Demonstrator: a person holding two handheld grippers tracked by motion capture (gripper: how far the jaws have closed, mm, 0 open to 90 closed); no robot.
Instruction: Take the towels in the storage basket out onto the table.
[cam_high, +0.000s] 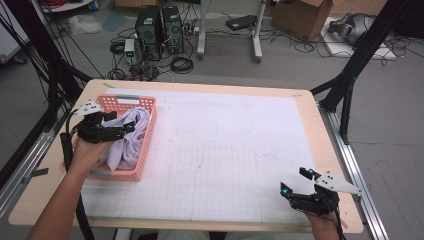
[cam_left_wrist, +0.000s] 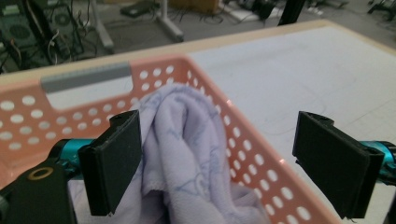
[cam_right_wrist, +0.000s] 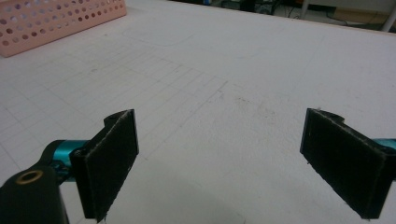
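A pink perforated basket sits at the table's left side with a crumpled lavender towel inside it. My left gripper hovers over the basket. In the left gripper view, my left gripper is open, with its jaws wide apart. The towel bulges up beside the left jaw, and the basket's wall runs between the jaws. My right gripper rests near the table's front right corner. In the right gripper view, my right gripper is open over the bare white mat.
A white gridded mat covers most of the wooden table. The basket's corner appears far off in the right gripper view. Beyond the table stand computer towers, cables, cardboard boxes and black frame legs.
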